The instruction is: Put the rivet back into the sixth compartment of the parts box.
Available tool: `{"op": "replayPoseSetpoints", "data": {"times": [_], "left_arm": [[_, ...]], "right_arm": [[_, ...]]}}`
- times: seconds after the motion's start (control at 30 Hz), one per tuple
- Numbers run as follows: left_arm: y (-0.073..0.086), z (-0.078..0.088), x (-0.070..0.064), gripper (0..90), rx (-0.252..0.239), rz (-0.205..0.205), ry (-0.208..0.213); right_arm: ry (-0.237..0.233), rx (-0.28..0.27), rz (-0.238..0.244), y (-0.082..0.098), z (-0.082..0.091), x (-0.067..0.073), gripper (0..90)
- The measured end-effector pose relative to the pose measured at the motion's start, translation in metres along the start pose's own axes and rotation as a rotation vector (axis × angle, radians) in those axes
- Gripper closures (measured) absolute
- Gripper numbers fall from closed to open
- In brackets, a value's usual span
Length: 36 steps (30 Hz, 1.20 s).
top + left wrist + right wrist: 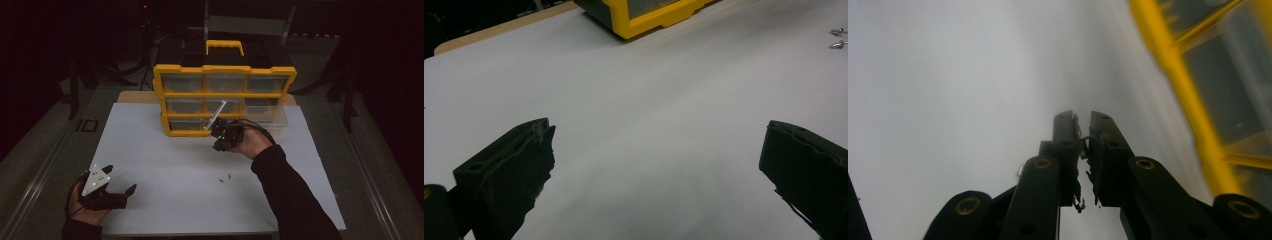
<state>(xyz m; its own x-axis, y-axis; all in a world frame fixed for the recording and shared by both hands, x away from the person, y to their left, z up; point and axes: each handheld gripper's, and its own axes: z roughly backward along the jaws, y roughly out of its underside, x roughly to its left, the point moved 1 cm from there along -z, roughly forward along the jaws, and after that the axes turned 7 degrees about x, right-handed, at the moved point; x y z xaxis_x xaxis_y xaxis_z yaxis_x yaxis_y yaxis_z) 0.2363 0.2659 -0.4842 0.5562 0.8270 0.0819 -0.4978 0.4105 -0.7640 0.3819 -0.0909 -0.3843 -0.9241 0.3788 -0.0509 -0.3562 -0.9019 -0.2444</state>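
Yellow drawer organizer (224, 98) stands upright, drawers facing the person; right tongs (220, 140) closed, left tongs (119, 181) wide, empty.

**Dim room, pale tabletop**

The white tabletop (165, 165) is the brightest surface; a wooden edge (135, 96) shows at its far side. Greyish floor (45, 140) flanks it. Beyond, the room is dark, with black stands (75, 85) barely visible.

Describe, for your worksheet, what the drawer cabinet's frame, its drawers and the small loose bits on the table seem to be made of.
Cabinet frame: likely moulded plastic, evenly yellow, with rounded edges. Drawers: apparently clear plastic, since you see through their fronts. Small loose bits: probably metal, silvery and glinting, possibly screws; too small to confirm.
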Motion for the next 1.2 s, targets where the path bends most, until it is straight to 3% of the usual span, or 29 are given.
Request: {"op": "replayPoseSetpoints", "data": {"times": [0.07, 0.4, 0.87, 1.2], "left_arm": [[0.000, 0.000, 0.000, 1.6, 0.000, 0.002, 0.000], [0.000, 0.000, 0.000, 1.6, -0.001, 0.001, 0.000], [0.000, 0.000, 0.000, 1.5, 0.001, 0.000, 0.000], [0.000, 0.000, 0.000, 1.6, 0.000, 0.004, -0.002]], "right_arm": [[0.013, -0.034, -0.006, -0.003, 0.016, -0.006, 82.1], [0.047, -0.086, -0.030, -0.009, 0.049, -0.029, 82.1], [0.069, -0.128, -0.102, 0.006, 0.081, -0.054, 82.1], [0.088, -0.111, -0.142, 0.024, 0.092, -0.066, 82.0]]}}
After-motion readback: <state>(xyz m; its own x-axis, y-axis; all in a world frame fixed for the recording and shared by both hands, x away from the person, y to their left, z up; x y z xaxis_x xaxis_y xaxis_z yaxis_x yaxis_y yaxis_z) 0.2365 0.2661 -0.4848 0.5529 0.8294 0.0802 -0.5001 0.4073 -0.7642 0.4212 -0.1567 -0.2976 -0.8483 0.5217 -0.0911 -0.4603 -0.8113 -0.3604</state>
